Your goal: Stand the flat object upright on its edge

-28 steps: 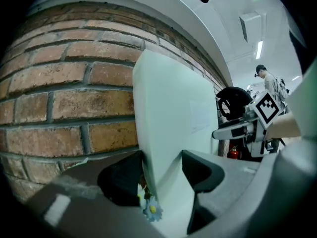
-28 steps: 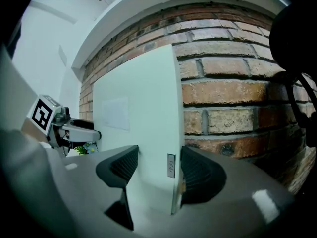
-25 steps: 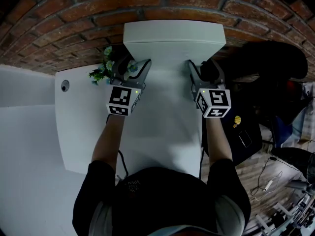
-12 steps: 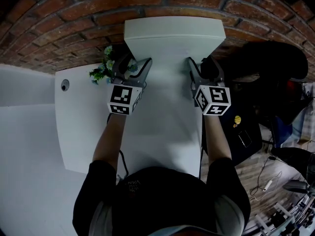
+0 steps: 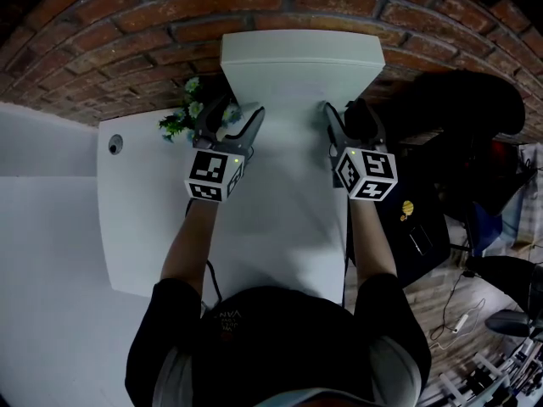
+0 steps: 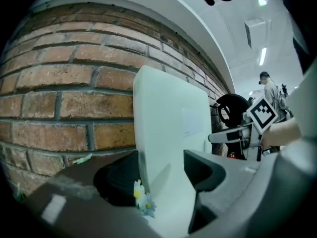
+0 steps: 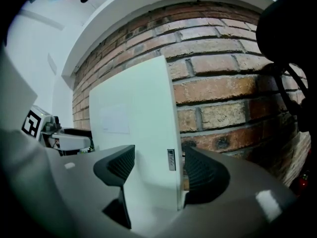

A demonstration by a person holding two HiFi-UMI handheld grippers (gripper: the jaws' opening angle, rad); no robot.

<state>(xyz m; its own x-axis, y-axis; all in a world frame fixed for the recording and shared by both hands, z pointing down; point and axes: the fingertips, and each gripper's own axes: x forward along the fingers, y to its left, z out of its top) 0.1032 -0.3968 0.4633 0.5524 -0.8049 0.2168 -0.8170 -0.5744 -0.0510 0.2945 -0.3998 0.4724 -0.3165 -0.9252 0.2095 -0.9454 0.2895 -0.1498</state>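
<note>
Spreading wider than a second ago, both tongs are opening around the side edges of the white panel (image 5: 301, 66). The panel stands on its lower edge at the 12 o'clock end of the worktop (image 5: 144, 210), right in front of the brick wall (image 5: 127, 24).

The left tongs (image 5: 239, 113) straddle the panel's left edge. In the left gripper view the inner pad stands clear of the panel's face with a plain gap. The outer pad sits close behind the edge, and whether it is touching cannot be told.

The right tongs (image 5: 344, 113) straddle the right edge. There the inner pad is off the face and the outer pad sits behind the edge, beside a small label (image 7: 171, 160). Neither pair looks to be pinching.

Over the last second the hands have hardly shifted. In the head view the panel's top edge now looks a little narrower and more squared to the wall. This suggests it has settled into a steeper stance as the grip eased.

For the task this reads as the release: the panel is already up on its edge, and what remains is whether it stays there unheld. The risk is a slide of the lower edge or a tip toward 6 o'clock once both tongs draw back. Whether its top leans on the wall cannot be made out.

A small spray of flowers (image 5: 182, 117) lies at 9 o'clock of the left tongs, near that corner.
</note>
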